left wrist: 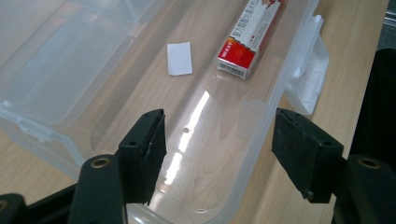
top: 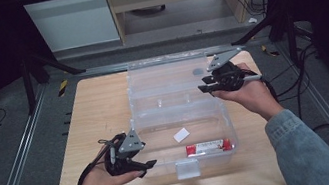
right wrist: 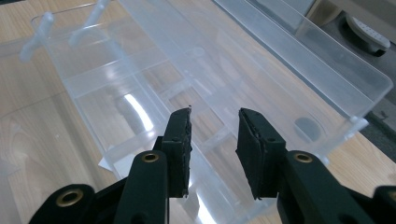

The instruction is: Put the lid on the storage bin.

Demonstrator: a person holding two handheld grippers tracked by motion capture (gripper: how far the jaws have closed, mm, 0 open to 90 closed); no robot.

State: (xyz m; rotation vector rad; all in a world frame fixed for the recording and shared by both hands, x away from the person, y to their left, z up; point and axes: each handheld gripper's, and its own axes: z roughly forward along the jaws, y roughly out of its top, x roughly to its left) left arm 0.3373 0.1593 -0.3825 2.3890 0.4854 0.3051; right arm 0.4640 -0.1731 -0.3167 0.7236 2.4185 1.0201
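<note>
Both of my hand-held grippers, left (top: 148, 167) lower left and right (top: 206, 87) upper right, gape empty beside the clear plastic box (top: 174, 102) holding a red carton (top: 210, 146).

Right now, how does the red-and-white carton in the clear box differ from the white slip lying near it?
The carton is a long printed box, red and white with lettering; the white slip is plain and blank. The carton stands proud of the floor with visible sides, while the slip lies flat like paper. The carton is clearly the longer of the two. Both rest loose on the bottom of the open clear box, untouched by either gripper.
</note>
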